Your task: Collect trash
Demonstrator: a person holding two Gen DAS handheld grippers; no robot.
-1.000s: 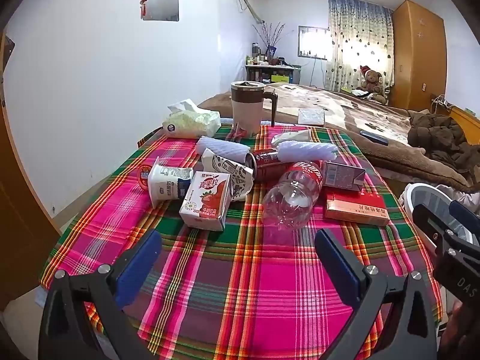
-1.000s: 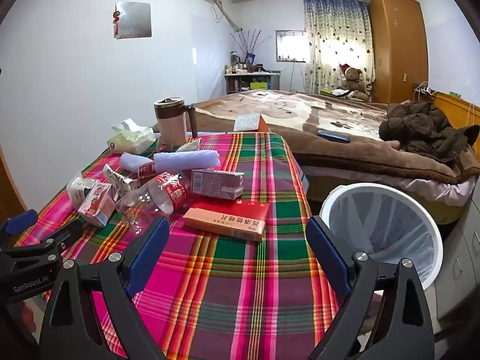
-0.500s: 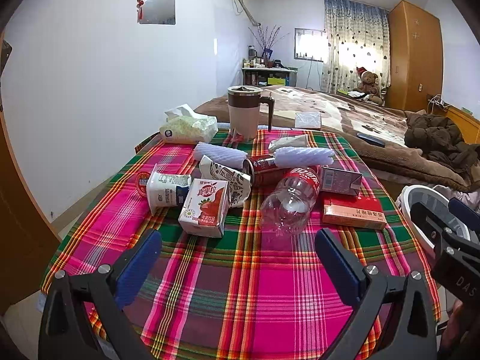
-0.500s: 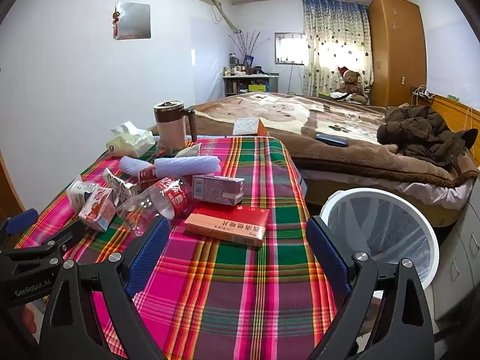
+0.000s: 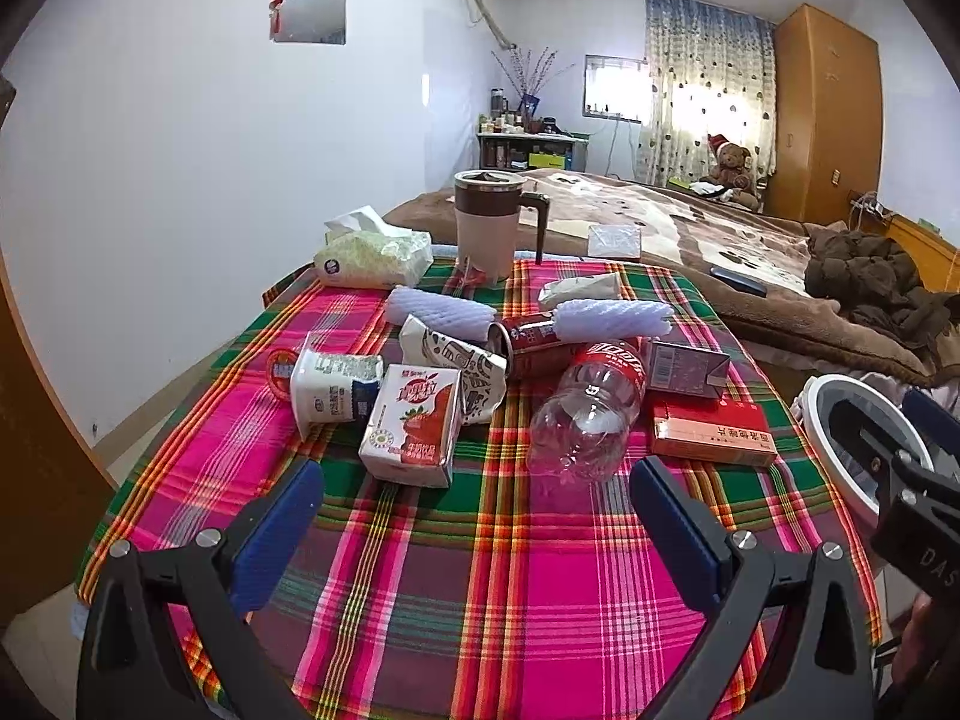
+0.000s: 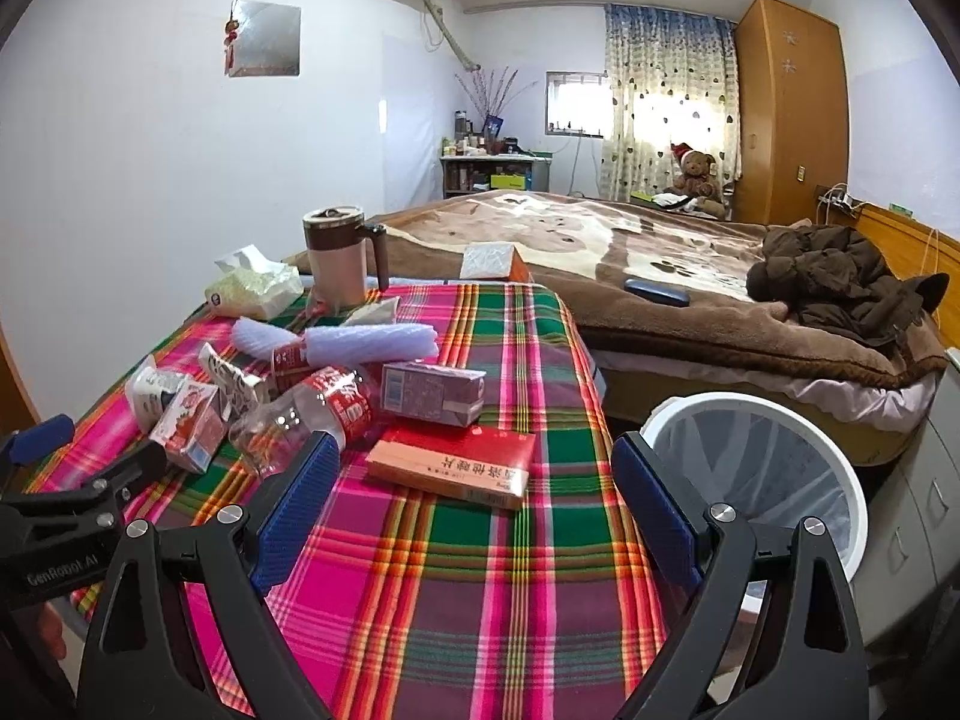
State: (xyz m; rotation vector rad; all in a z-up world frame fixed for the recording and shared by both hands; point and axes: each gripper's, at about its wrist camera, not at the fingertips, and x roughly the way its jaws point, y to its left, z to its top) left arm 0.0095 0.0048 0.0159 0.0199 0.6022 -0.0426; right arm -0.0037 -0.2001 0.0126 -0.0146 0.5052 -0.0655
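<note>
Trash lies mid-table on the plaid cloth (image 5: 480, 570): a strawberry milk carton (image 5: 414, 423), a yogurt cup (image 5: 333, 387), a crumpled paper cup (image 5: 462, 369), a red can (image 5: 531, 339), a clear plastic bottle (image 5: 591, 408), a purple carton (image 5: 684, 367), a red flat box (image 5: 711, 433) and two white foam sleeves (image 5: 612, 318). My left gripper (image 5: 477, 507) is open, empty, just short of the carton and bottle. My right gripper (image 6: 474, 489) is open and empty around the near end of the red flat box (image 6: 453, 465). The white bin (image 6: 762, 462) stands right of the table.
A mug with a lid (image 5: 487, 228) and a tissue pack (image 5: 375, 258) stand at the table's far end. Beyond is a bed with a brown blanket (image 6: 600, 252), a tissue box, a dark case and a heap of clothes (image 6: 840, 276). White wall on the left.
Both grippers have edged forward and slightly higher over the table; the trash looks a little nearer. Both stay open and nothing has been taken hold of.
</note>
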